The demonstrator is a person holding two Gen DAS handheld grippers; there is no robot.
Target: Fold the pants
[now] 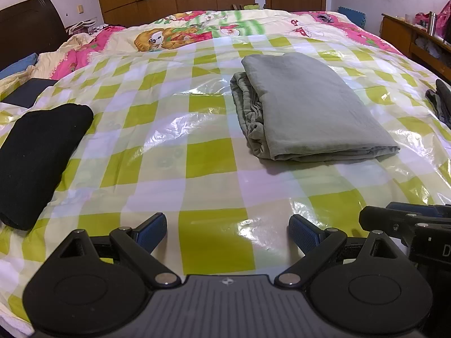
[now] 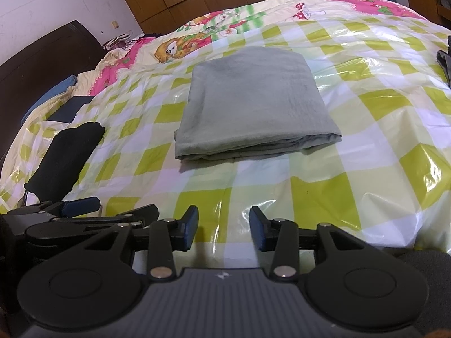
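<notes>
Grey-green pants lie folded into a neat rectangle on the checked plastic sheet in the middle of the bed; they also show in the right wrist view. My left gripper is open and empty, low over the sheet near the bed's front edge, well short of the pants. My right gripper is open and empty, also near the front edge, straight in front of the pants. The right gripper's side shows in the left wrist view, and the left gripper's in the right wrist view.
A folded black garment lies at the left, also in the right wrist view. Dark grey clothes lie at the right edge. A cartoon quilt, a dark headboard, wardrobes and a wooden shelf surround the bed.
</notes>
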